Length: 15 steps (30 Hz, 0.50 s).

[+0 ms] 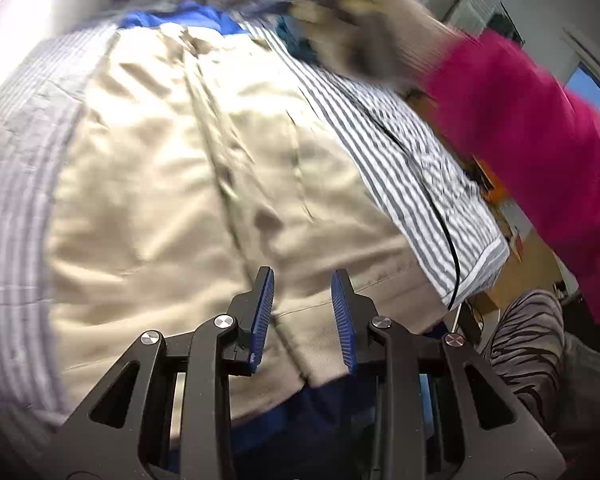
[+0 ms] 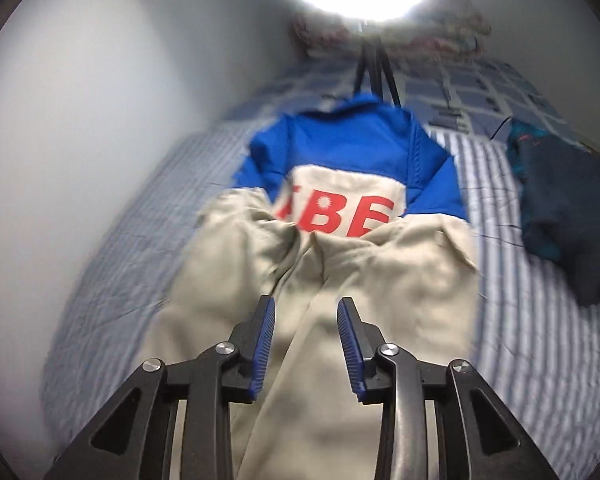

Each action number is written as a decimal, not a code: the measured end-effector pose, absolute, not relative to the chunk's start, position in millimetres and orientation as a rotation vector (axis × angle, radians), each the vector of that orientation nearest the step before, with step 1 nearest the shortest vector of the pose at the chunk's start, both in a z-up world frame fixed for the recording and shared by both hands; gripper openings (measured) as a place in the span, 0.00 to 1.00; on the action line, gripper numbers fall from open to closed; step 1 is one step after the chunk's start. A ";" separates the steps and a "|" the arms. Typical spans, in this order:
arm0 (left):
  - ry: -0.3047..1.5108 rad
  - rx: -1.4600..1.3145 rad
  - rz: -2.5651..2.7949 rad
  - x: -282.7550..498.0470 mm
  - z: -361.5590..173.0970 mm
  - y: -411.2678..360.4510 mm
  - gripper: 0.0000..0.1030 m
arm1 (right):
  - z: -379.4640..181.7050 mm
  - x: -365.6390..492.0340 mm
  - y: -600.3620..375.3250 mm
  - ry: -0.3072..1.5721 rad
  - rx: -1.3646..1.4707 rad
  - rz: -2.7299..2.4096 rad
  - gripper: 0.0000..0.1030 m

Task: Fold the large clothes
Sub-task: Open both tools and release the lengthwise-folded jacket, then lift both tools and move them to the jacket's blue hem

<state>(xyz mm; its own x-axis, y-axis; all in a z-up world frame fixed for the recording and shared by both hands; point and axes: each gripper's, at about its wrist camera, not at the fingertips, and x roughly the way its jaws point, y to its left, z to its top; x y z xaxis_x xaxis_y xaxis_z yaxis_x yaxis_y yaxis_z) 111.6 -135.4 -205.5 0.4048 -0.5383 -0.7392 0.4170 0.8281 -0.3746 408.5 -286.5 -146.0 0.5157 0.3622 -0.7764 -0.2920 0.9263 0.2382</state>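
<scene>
Partly, red letters "BE" are being shown on the jacket (image 2: 340, 184), only in the right view; the jacket is lying on the striped bed (image 2: 540, 320). Only the left view is showing a pink sleeve (image 1: 540, 152). Left gripper (image 1: 302, 312) and right gripper (image 2: 306, 340) are being held narrowly apart, gripping nothing.

Matt beige cloth trousers (image 2: 340, 300)

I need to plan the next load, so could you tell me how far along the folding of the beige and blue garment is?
Done: the beige and blue garment lies on the striped bedding, its beige part bunched over the red lettering. In hand: nothing; the left gripper and right gripper hover open above the cloth. Left: the folding itself, and the dark garment lying beside it, crumpled.
</scene>
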 end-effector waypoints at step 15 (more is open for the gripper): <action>0.603 0.056 -0.235 48.3 -50.4 -74.0 0.67 | -9.6 144.6 -382.4 0.714 0.145 0.396 0.50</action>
